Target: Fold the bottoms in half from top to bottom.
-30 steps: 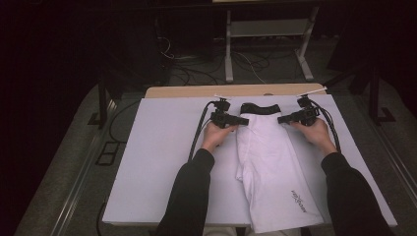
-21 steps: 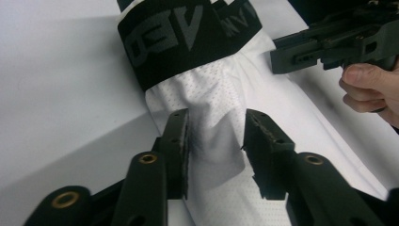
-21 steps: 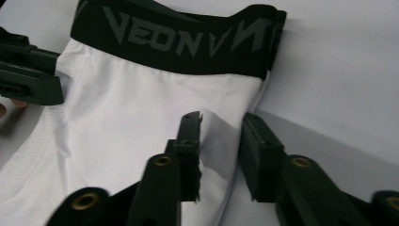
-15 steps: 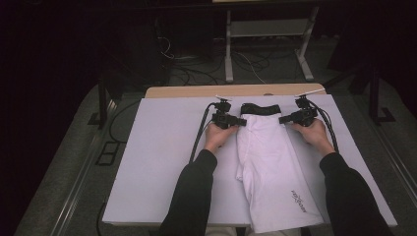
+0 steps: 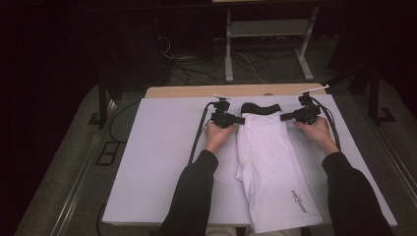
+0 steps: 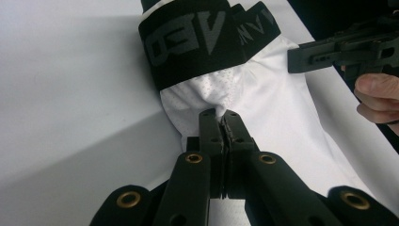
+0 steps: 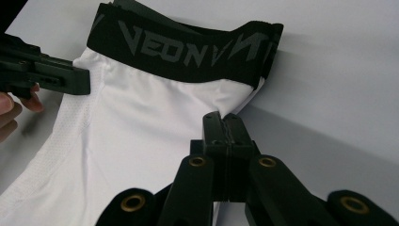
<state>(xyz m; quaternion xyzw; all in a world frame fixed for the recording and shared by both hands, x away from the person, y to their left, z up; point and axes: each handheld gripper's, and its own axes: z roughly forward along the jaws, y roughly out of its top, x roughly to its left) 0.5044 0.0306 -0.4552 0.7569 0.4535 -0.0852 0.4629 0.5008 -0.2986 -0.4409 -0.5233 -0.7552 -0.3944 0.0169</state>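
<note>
A white garment (image 5: 270,167) with a black lettered waistband (image 5: 260,107) lies flat on the white table top (image 5: 162,162), waistband at the far end. My left gripper (image 5: 241,120) is shut on the white fabric (image 6: 277,117) at its left edge just below the waistband (image 6: 197,42). Its jaws have just been closing, and the cloth is pinched between the tips (image 6: 221,115). My right gripper (image 5: 282,117) is shut on the opposite edge of the fabric (image 7: 141,141), under the waistband (image 7: 188,52), with its tips (image 7: 222,117) pressed together on the cloth.
A wooden strip (image 5: 196,91) runs along the table's far edge. Beyond it, on the dark floor, are cables and a metal stand (image 5: 228,54). Black cables trail from both grippers across the table. The other gripper shows in each gripper view (image 6: 291,61) (image 7: 87,80).
</note>
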